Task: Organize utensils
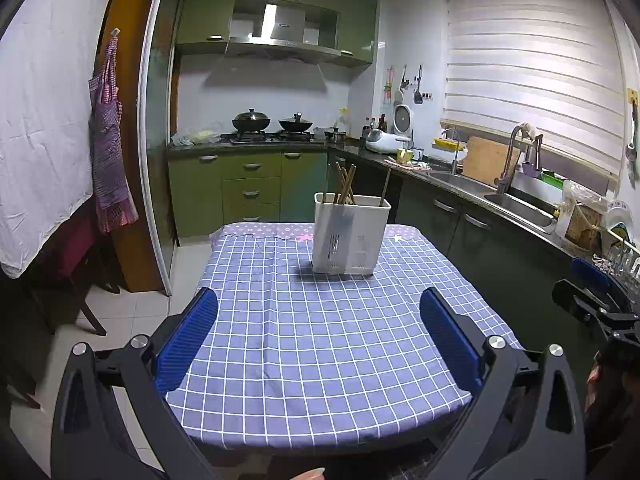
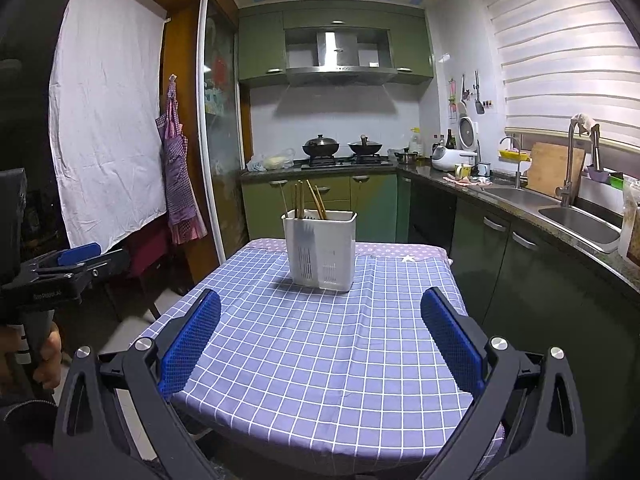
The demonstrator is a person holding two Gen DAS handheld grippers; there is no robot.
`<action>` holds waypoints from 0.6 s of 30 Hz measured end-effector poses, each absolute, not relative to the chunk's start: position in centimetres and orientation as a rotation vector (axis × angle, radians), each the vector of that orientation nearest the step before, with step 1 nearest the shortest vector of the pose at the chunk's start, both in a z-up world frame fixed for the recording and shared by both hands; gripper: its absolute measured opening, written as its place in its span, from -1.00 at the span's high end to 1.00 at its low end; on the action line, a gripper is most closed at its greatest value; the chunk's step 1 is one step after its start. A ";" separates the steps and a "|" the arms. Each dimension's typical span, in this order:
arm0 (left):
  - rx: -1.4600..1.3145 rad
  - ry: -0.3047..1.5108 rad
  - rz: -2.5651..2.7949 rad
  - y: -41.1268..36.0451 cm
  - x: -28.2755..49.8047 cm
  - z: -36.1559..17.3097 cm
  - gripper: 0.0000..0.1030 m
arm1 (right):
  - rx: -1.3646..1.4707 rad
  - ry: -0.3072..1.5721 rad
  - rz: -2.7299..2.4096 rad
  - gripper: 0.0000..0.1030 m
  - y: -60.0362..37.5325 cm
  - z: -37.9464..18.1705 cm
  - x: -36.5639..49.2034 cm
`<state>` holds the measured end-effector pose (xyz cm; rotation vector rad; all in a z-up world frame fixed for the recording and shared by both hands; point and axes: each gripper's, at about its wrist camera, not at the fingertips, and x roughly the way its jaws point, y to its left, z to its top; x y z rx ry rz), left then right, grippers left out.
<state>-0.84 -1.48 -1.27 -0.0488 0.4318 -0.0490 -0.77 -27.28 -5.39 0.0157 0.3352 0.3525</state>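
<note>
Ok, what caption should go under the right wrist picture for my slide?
Open right tool faces a white utensil holder with chopsticks on the checked tablecloth.

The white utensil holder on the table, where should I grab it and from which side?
Probably across its upper walls near the rim, coming in from the front. The white utensil holder stands upright on the checked tablecloth, chopsticks poking out above, so avoid coming from overhead. Both the left gripper and right gripper are open.
</note>
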 end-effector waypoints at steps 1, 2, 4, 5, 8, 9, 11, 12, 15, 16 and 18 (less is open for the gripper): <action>-0.047 0.432 -0.050 -1.5 -0.8 -1.2 -0.87 | 0.017 0.335 0.354 -0.91 -27.4 -5.4 -0.7; -0.046 0.432 -0.050 -1.6 -0.8 -1.3 -0.87 | 0.017 0.336 0.354 -0.91 -27.4 -5.4 -0.7; -0.044 0.434 -0.050 -1.7 -0.8 -1.3 -0.87 | 0.016 0.335 0.353 -0.91 -27.4 -5.4 -0.8; -0.044 0.435 -0.050 -1.8 -0.7 -1.4 -0.87 | 0.016 0.336 0.354 -0.91 -27.4 -5.4 -0.8; -0.043 0.436 -0.049 -1.7 -0.7 -1.3 -0.87 | 0.016 0.337 0.355 -0.91 -27.2 -5.5 -0.7; -0.041 0.437 -0.048 -1.8 -0.7 -1.4 -0.87 | 0.017 0.338 0.354 -0.91 -27.3 -5.5 -0.7; -0.041 0.438 -0.048 -1.8 -0.6 -1.4 -0.87 | 0.017 0.340 0.353 -0.91 -27.2 -5.6 -0.6; -0.040 0.439 -0.048 -1.8 -0.6 -1.5 -0.87 | 0.017 0.341 0.354 -0.91 -27.1 -5.7 -0.6; -0.037 0.440 -0.049 -1.9 -0.6 -1.5 -0.87 | 0.017 0.341 0.354 -0.91 -27.1 -5.7 -0.6; -0.037 0.439 -0.049 -1.9 -0.6 -1.5 -0.87 | 0.018 0.342 0.354 -0.91 -27.1 -5.7 -0.6; -0.035 0.440 -0.046 -1.9 -0.7 -1.5 -0.87 | 0.017 0.341 0.354 -0.91 -27.0 -5.7 -0.6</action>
